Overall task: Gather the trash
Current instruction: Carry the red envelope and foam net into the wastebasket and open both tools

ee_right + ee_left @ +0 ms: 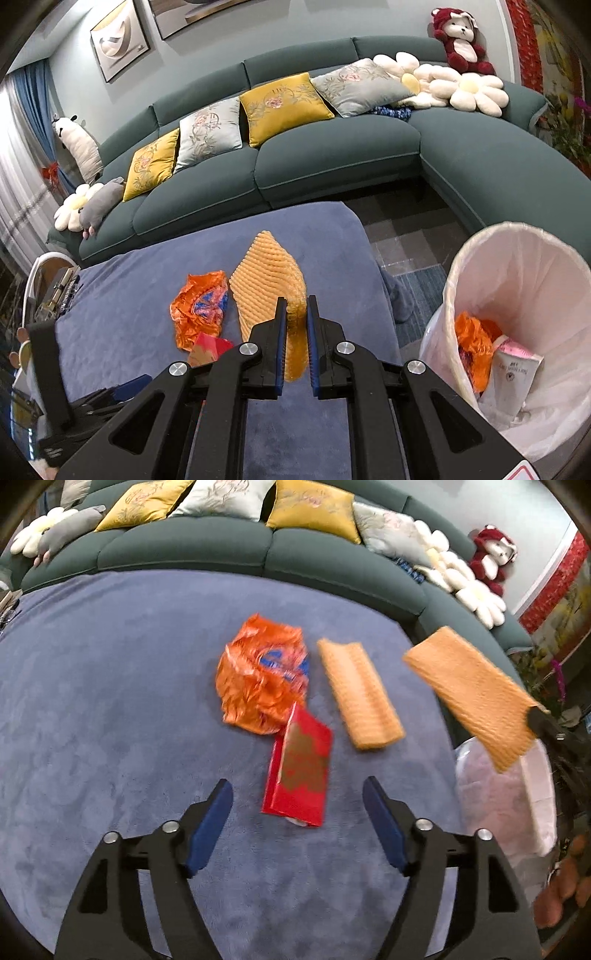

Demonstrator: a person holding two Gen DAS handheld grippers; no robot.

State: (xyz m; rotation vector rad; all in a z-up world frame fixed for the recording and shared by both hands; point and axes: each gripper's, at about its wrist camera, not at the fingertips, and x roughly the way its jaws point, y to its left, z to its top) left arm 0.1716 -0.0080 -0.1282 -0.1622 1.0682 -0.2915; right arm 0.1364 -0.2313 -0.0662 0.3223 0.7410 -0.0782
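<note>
My left gripper [296,786] is open over the blue cloth-covered table [110,701]; its pads touch nothing. A red packet [299,771] lies just beyond its fingertips, with one end against a crumpled orange wrapper [262,675]. To the right of the wrapper, an orange ribbed foam sheet [360,694] lies flat. My right gripper [295,321] is shut on a second orange foam sheet [266,273] and holds it off the table. That held sheet [476,698] hangs above the bin side. The wrapper [201,306] and red packet [210,350] also show in the right wrist view.
A white-lined trash bin [535,280] stands on the floor right of the table, with an orange wrapper and a carton inside. A green corner sofa [332,158] with cushions and plush toys wraps the far and right sides. Clutter sits at the table's left end [62,288].
</note>
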